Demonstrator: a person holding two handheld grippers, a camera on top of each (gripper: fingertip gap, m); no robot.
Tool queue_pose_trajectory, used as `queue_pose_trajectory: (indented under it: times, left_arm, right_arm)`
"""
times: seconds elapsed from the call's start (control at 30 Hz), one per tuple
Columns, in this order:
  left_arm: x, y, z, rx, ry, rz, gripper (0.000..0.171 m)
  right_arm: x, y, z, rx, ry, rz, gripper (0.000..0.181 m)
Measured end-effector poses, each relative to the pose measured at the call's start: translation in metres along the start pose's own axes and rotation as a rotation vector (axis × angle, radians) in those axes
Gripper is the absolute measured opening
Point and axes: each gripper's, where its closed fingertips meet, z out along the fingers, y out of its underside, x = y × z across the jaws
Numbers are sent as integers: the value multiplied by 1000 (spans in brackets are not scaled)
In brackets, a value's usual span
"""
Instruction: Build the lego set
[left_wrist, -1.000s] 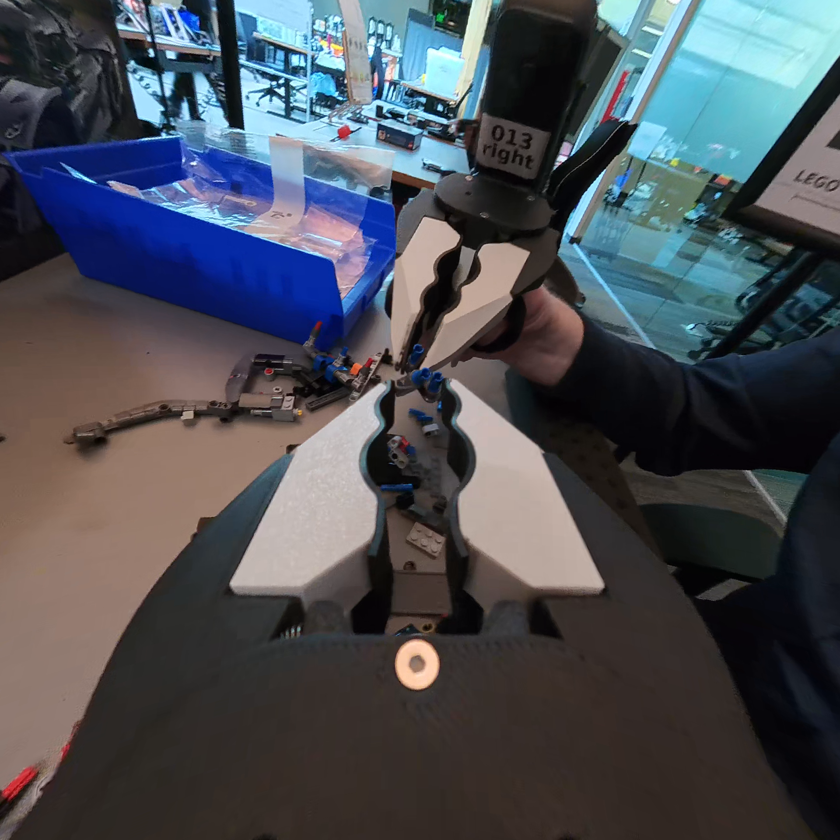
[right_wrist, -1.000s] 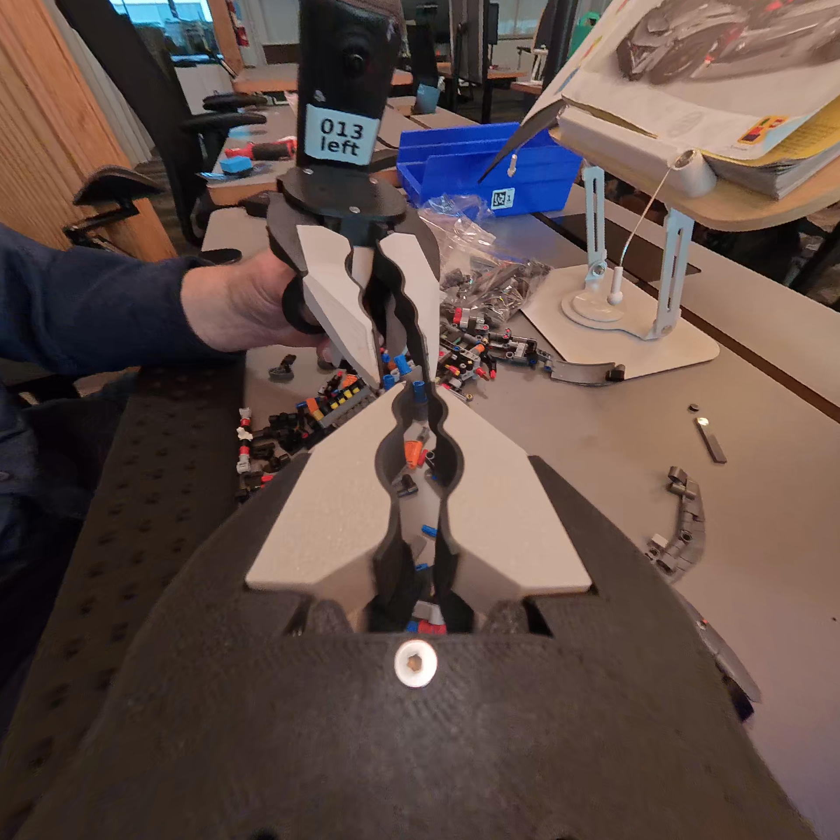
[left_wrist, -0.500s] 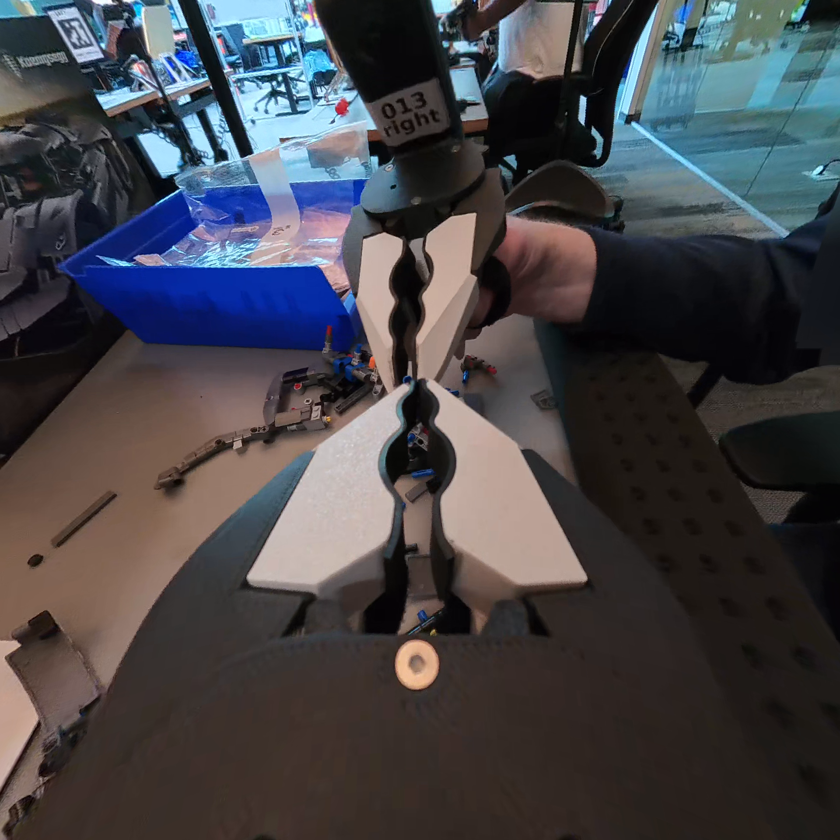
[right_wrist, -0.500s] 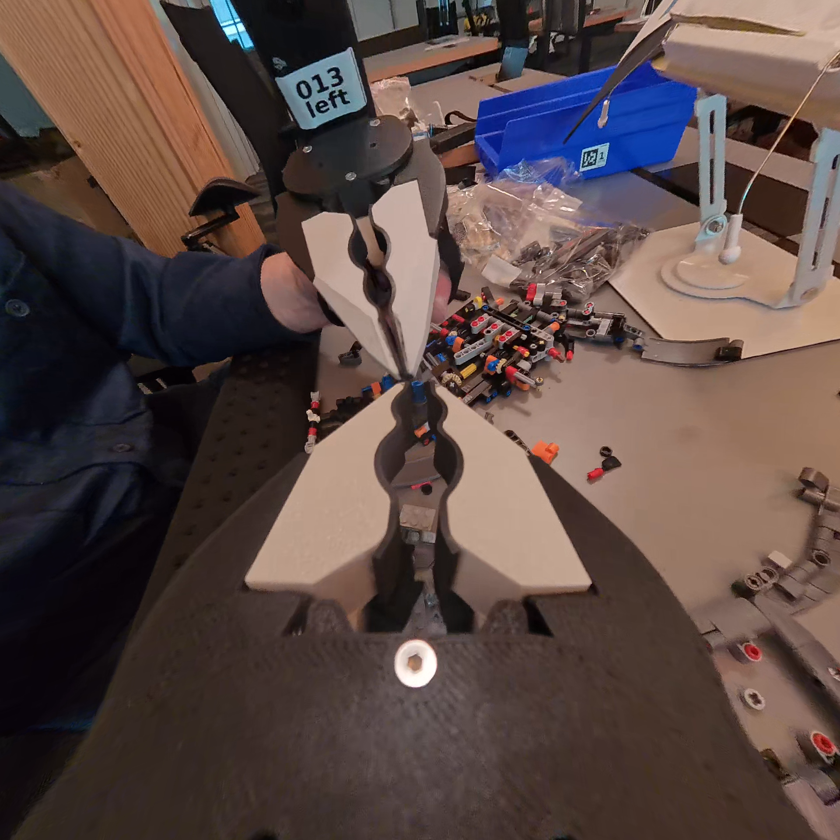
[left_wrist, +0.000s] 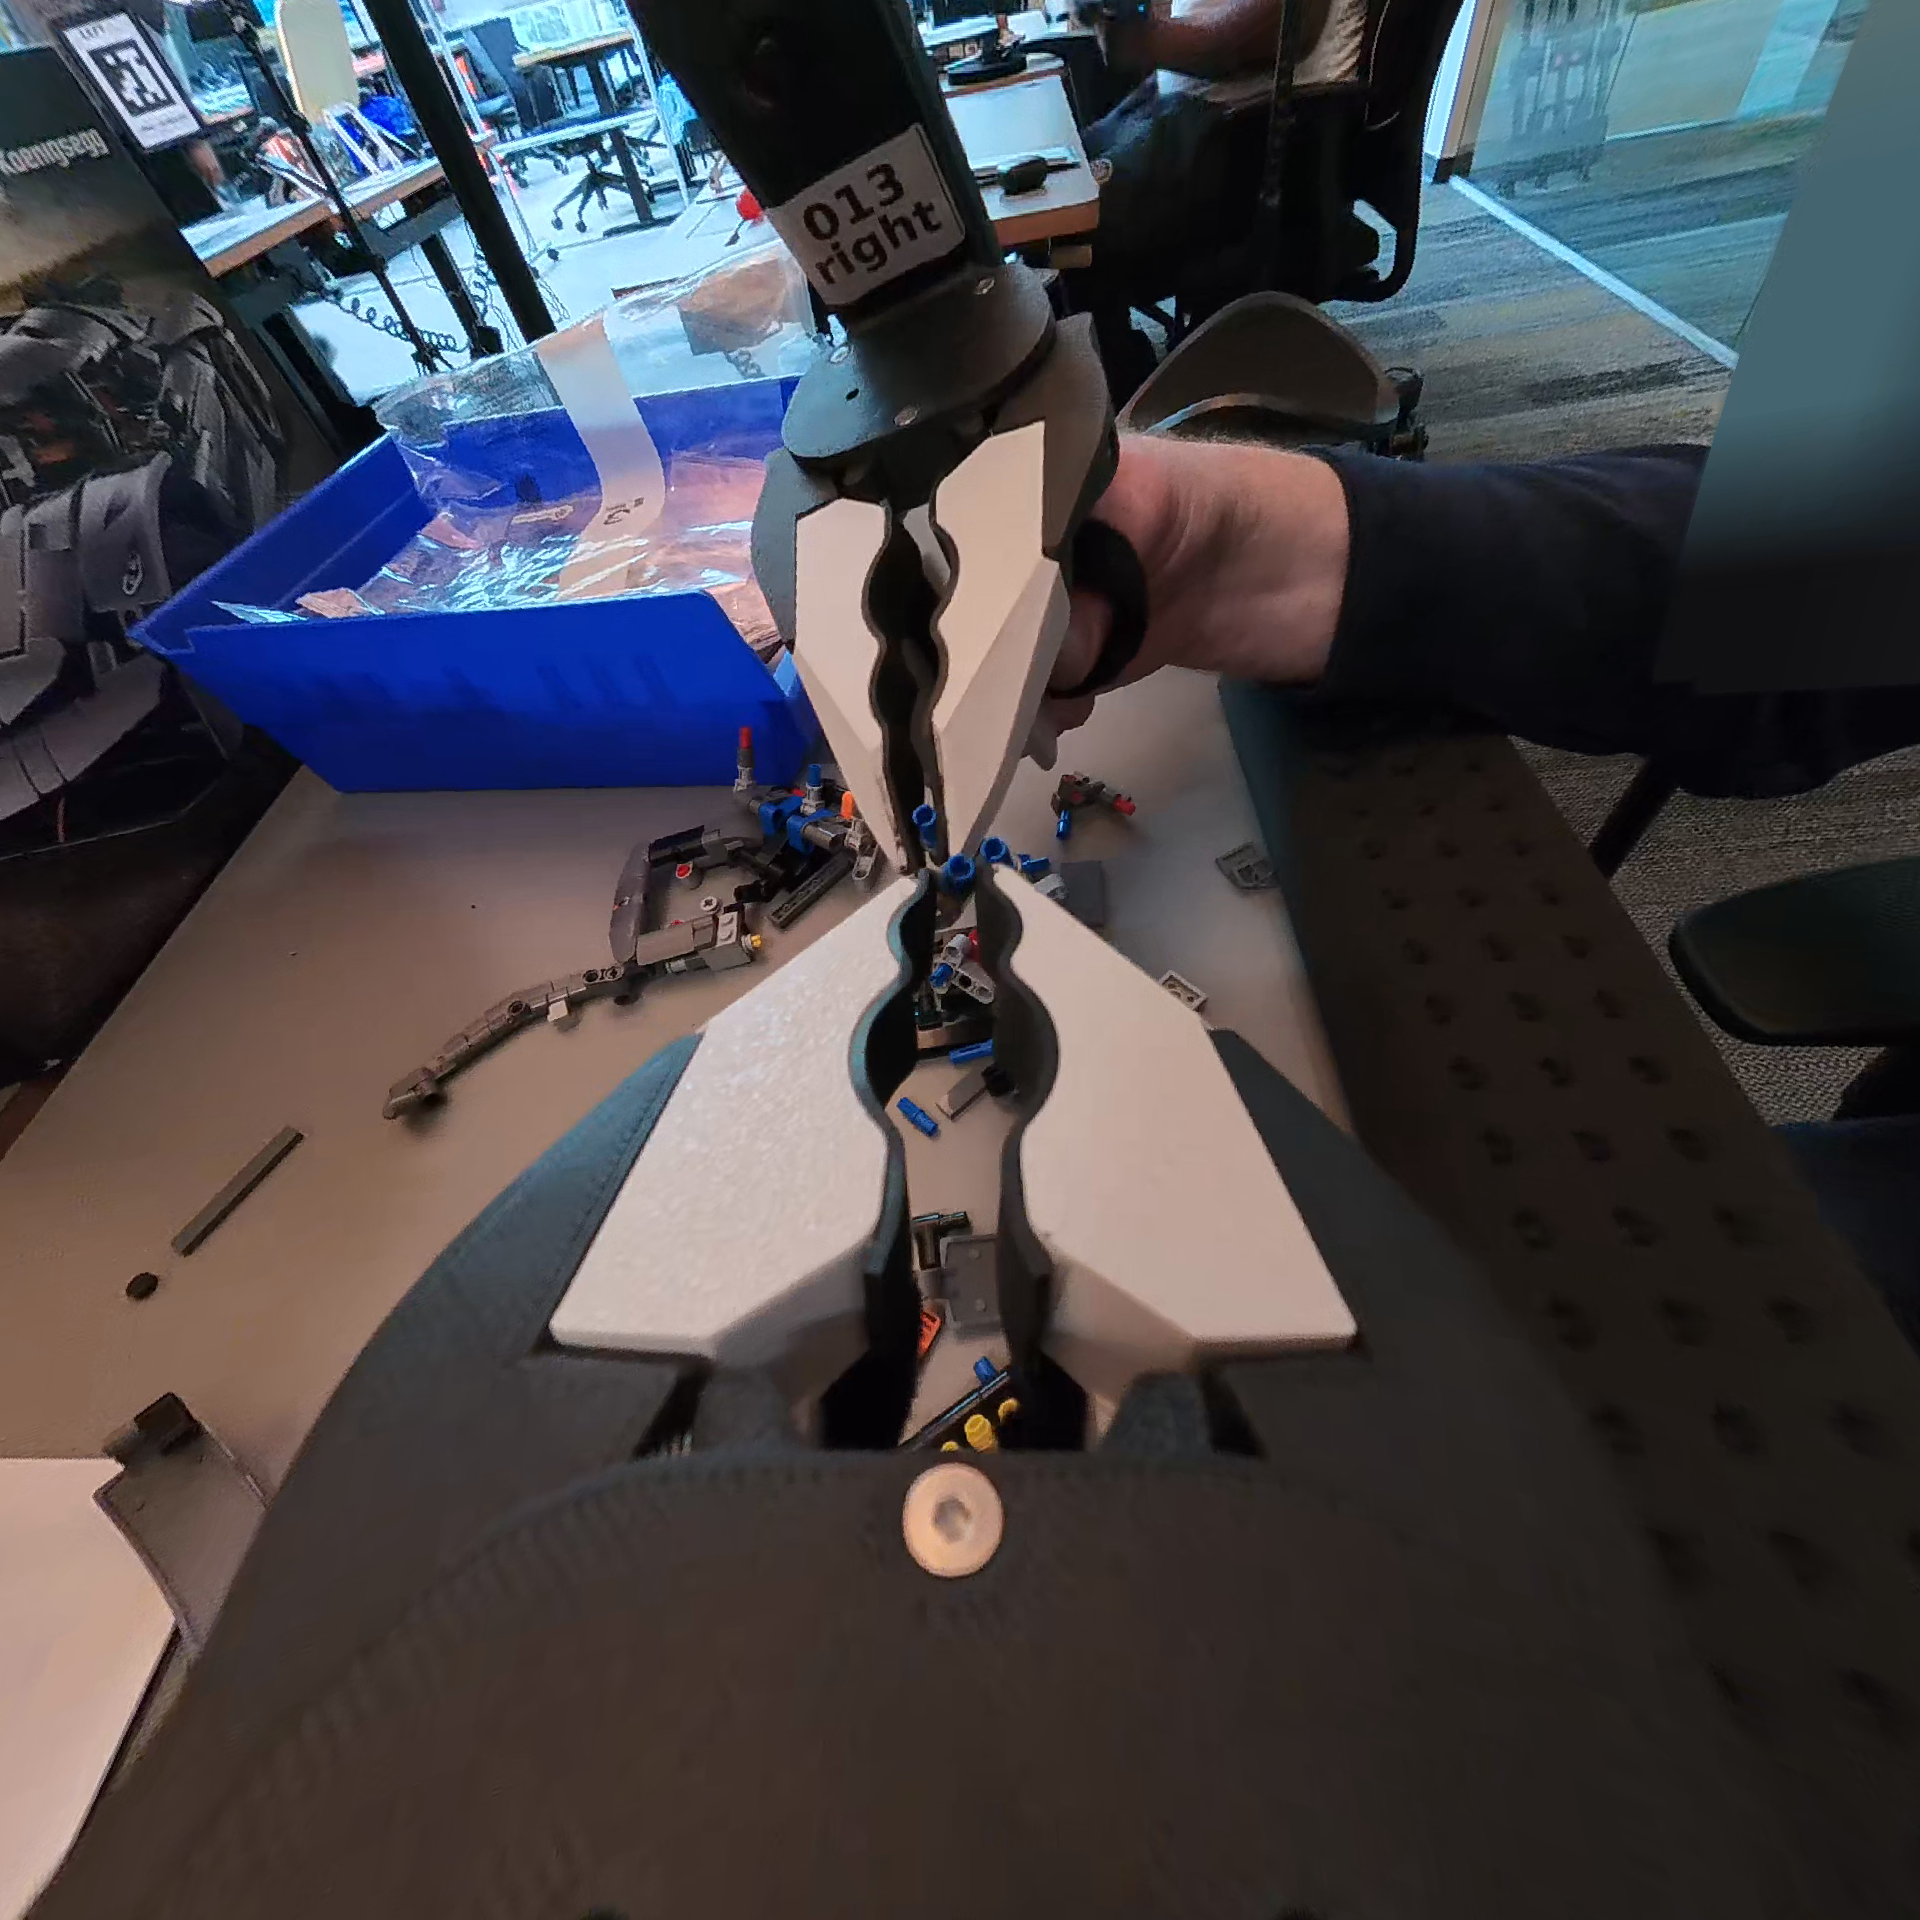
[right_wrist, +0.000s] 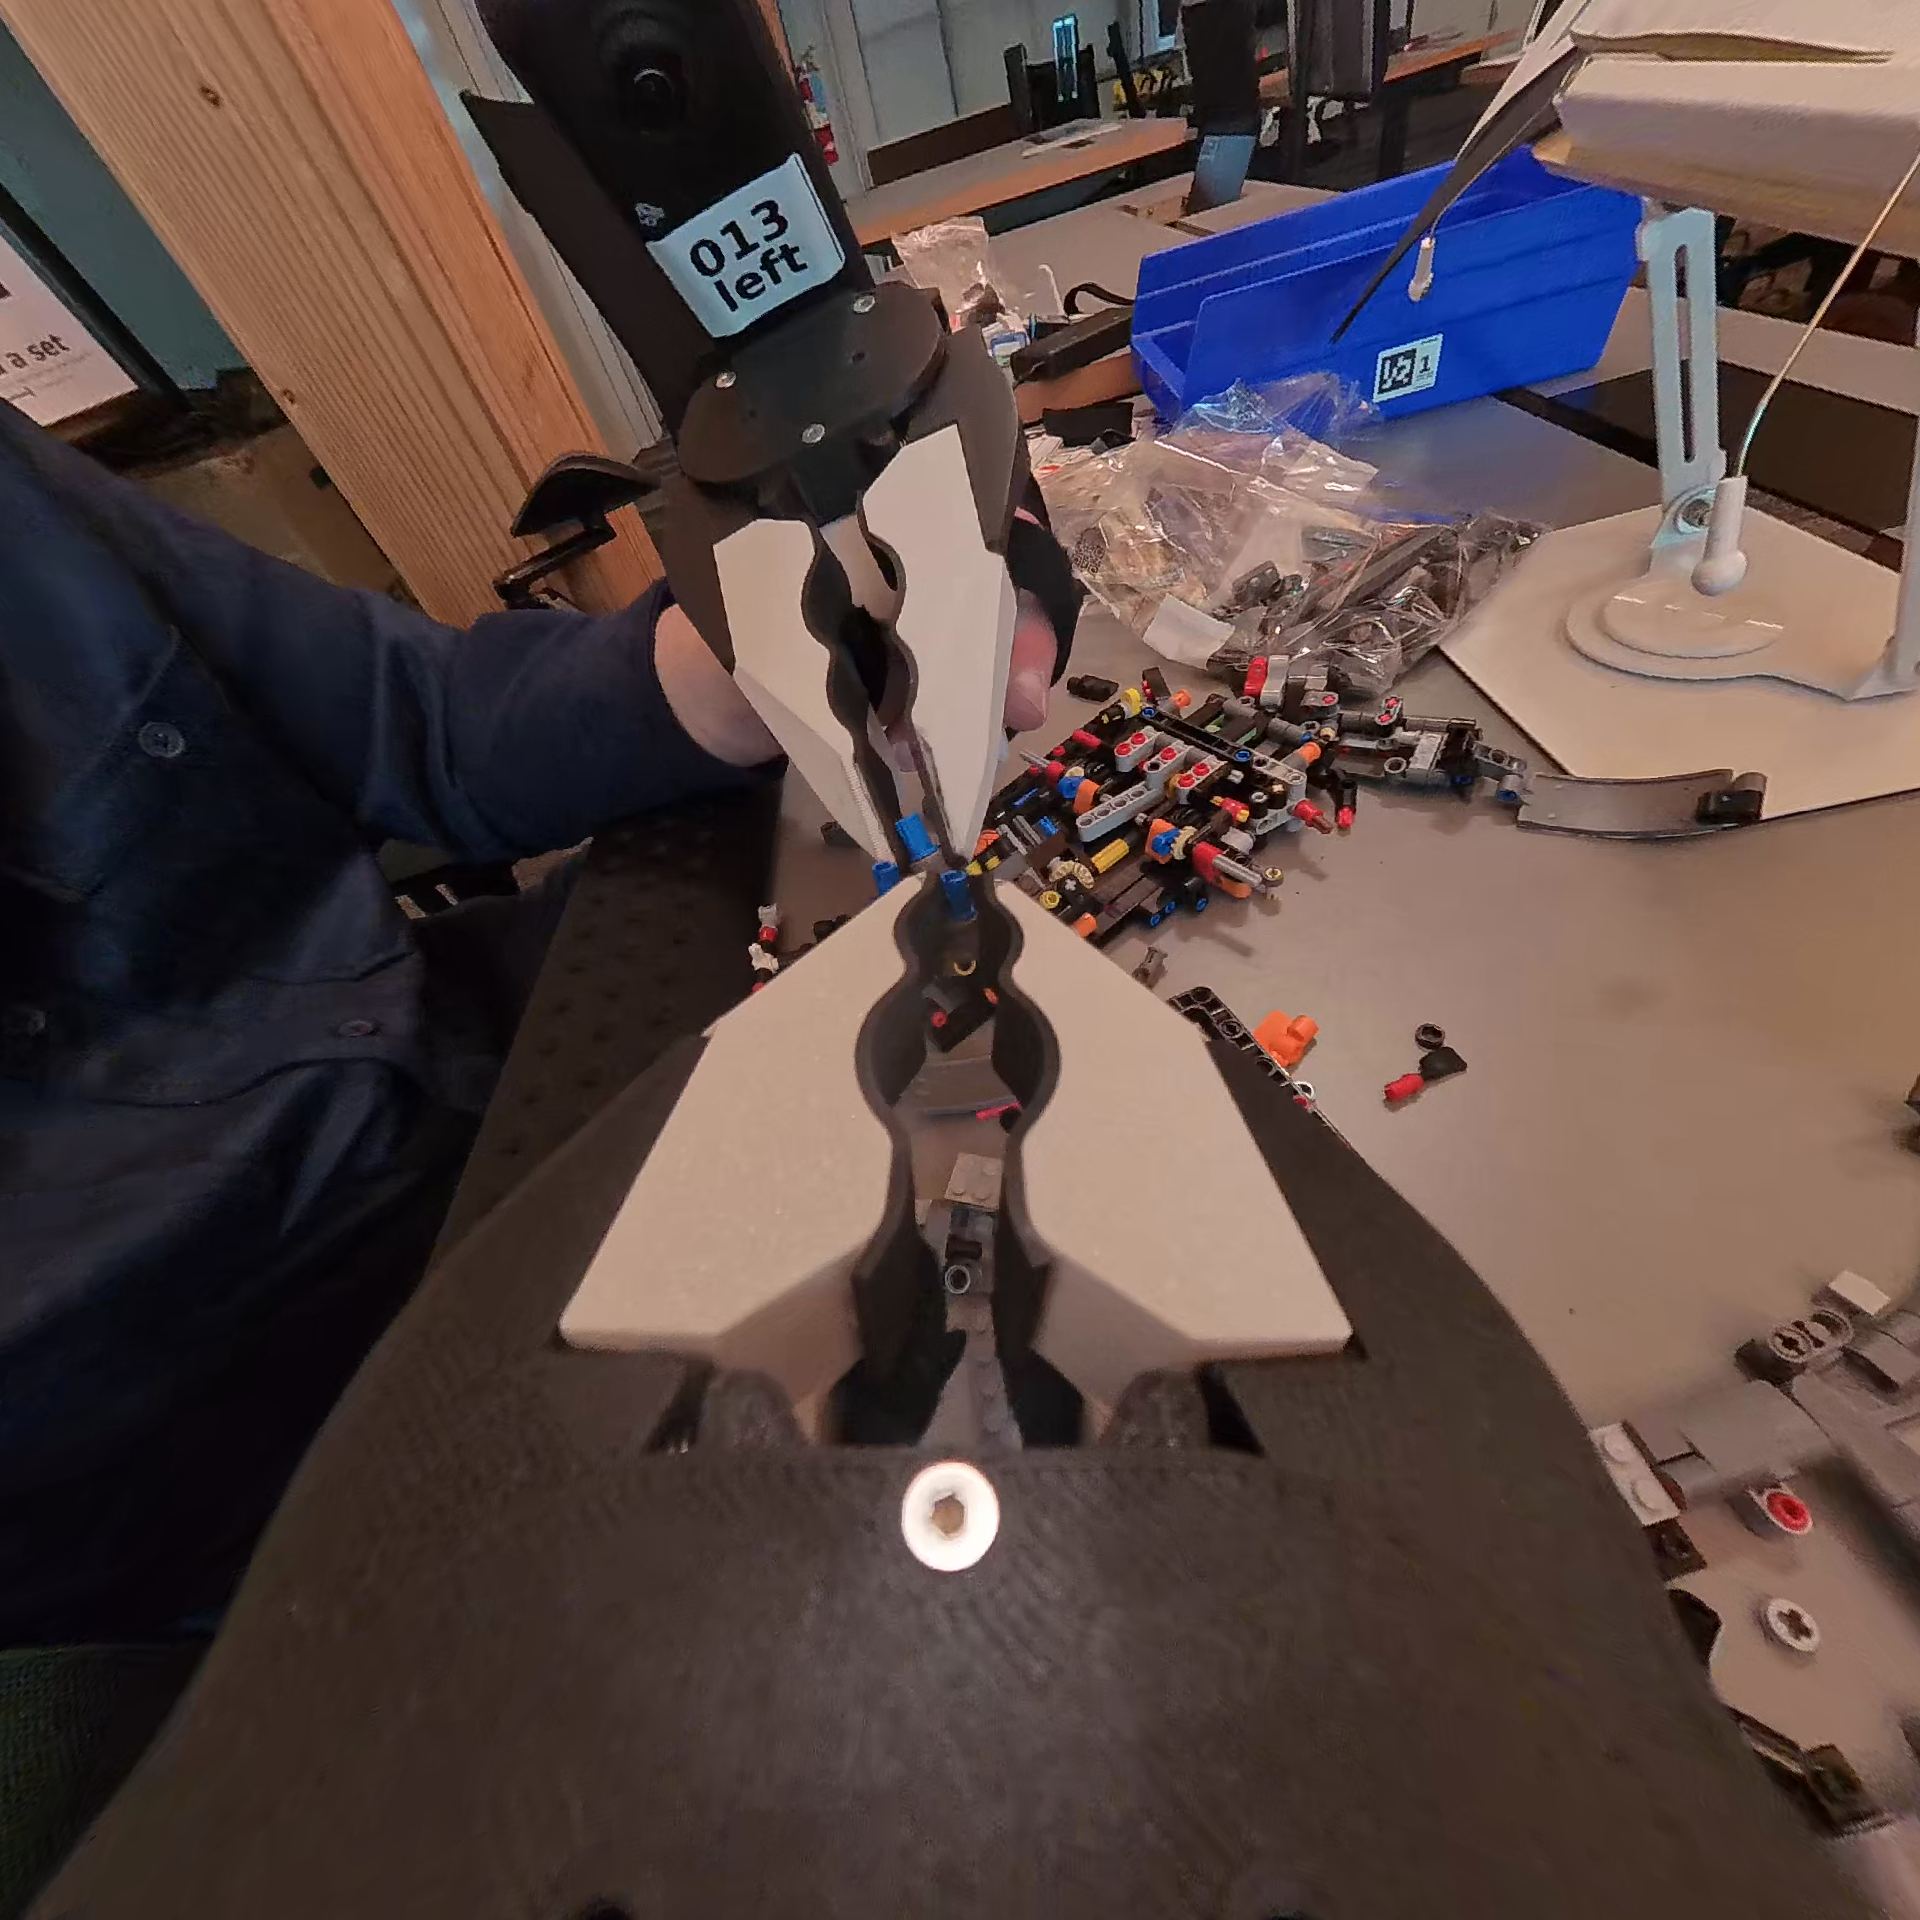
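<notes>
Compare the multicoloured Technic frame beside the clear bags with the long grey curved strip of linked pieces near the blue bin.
The multicoloured Technic frame is dense and blocky; the long grey curved strip is thin and bowed. The frame carries red, yellow, orange and blue pins; the strip is almost all grey. Both lie on the grey table, and neither is gripped.

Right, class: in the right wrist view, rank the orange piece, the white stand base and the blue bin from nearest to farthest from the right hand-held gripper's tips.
1. Orange piece, on the table just right of the right hand-held gripper.
2. White stand base, far right.
3. Blue bin, at the back, upper right.
</notes>
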Motion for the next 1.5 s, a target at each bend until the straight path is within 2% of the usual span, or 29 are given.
queue_pose_trajectory:
  times: [0.43, 0.57, 0.77, 0.9, 1.03, 1.1, 1.2, 1.37, 1.43, 1.5]
  left_arm:
    - [3, -13, -3, 71, 3, 8, 6]
    - [4, -7, 0, 32, -3, 21, 2]
    - [5, -8, 0, 40, 6, 20, 5]
    - [5, -9, -1, 46, 11, 10, 2]
    - [1, -8, -2, 21, -29, 24, 1]
    - [-7, -7, -3, 20, -49, -24, 1]
    - [-19, -8, -8, 57, -81, -113, 1]
    - [-29, -11, -8, 114, -101, -219, 1]
    - [-29, -9, -5, 106, -108, -226, 1]
    - [-26, -11, -1, 113, -86, -240, 1]
  right_arm:
    - [-3, -1, -2, 15, -28, 22, 3]
    - [-3, 0, -1, 7, -30, 15, 3]
    - [-5, -1, -2, 20, -41, 17, 3]
    - [-6, -2, -2, 24, -47, 18, 3]
    - [-4, -3, -1, 36, -40, 29, 3]
    - [-1, -8, -2, 70, -19, 36, 2]
    - [6, -16, -7, 109, 30, 28, 21]
    - [13, -8, 5, 10, 175, -110, 49]
    - [20, -13, 5, 18, 264, -170, 43]
    - [19, -18, 4, 50, 274, -184, 28]
